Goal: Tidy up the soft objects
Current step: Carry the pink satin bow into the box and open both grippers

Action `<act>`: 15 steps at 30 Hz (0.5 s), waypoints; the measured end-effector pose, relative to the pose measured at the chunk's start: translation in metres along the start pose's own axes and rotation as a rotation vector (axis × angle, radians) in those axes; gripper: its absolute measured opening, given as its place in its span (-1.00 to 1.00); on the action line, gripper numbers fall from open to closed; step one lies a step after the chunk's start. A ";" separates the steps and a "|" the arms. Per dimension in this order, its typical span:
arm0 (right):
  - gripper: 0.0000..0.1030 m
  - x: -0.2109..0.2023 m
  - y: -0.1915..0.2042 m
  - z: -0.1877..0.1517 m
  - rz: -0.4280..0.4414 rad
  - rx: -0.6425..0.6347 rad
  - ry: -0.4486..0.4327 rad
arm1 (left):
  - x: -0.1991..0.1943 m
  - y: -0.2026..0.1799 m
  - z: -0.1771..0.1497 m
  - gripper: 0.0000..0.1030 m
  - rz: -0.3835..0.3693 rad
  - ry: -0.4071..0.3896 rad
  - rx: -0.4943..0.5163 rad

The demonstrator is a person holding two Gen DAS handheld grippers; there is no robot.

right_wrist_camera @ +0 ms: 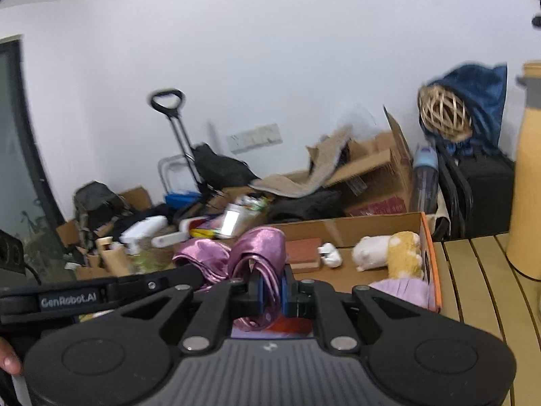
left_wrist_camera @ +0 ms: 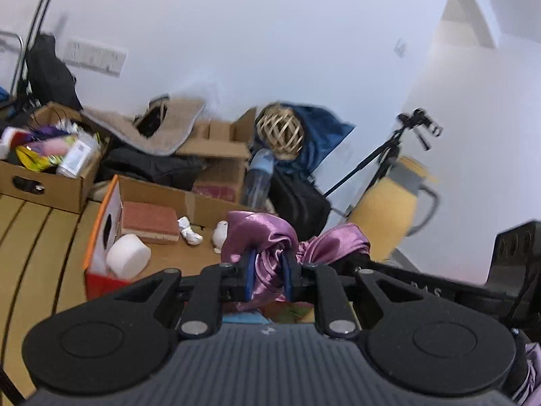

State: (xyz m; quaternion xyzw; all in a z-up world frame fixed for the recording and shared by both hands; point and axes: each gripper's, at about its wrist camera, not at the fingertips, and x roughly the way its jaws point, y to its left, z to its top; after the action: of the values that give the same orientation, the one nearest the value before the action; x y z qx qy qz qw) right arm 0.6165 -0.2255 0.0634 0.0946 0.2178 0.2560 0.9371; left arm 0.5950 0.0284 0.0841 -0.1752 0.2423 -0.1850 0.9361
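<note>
Both tools are clamped on the same shiny purple satin cloth (left_wrist_camera: pixel 267 253): the left tool (left_wrist_camera: pixel 267 270) pinches one bunch between its blue pads, the right tool (right_wrist_camera: pixel 270 287) grips another fold (right_wrist_camera: pixel 260 253), and the cloth hangs stretched between them above the open shallow cardboard box (left_wrist_camera: pixel 162 260). Inside that box lie a red-brown sponge block (left_wrist_camera: pixel 150 221), a white foam cylinder (left_wrist_camera: pixel 128 255), a crumpled white rag (left_wrist_camera: pixel 189 230), and, in the right wrist view, a white-and-yellow plush toy (right_wrist_camera: pixel 389 250) over a lilac fabric piece (right_wrist_camera: pixel 402 287). The box's orange-edged wall (right_wrist_camera: pixel 431 260) stands just beside the slatted wooden table (right_wrist_camera: pixel 473 287). A tall yellow bottle (right_wrist_camera: pixel 527 169) crowds the table's far right. Behind, stacked cardboard cartons (left_wrist_camera: pixel 216 155), a woven rattan ball (left_wrist_camera: pixel 280 132) and a black tripod (left_wrist_camera: pixel 382 155) line the wall.
</note>
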 end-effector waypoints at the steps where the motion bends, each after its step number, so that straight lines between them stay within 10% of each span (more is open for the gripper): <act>1: -0.82 0.018 -0.009 0.005 -0.005 0.011 0.023 | 0.015 0.008 0.003 -0.68 0.008 0.019 -0.013; 8: -0.77 0.126 -0.050 -0.009 -0.079 -0.001 0.189 | 0.108 0.057 -0.013 -0.68 0.104 0.154 -0.050; 15: -0.43 0.145 -0.058 -0.027 -0.153 -0.064 0.243 | 0.106 0.070 -0.020 -0.24 0.075 0.162 0.003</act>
State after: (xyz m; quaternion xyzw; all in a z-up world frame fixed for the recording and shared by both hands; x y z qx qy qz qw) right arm 0.7417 -0.1976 -0.0295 0.0163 0.3280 0.2003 0.9230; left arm 0.6891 0.0390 -0.0031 -0.1489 0.3234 -0.1640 0.9199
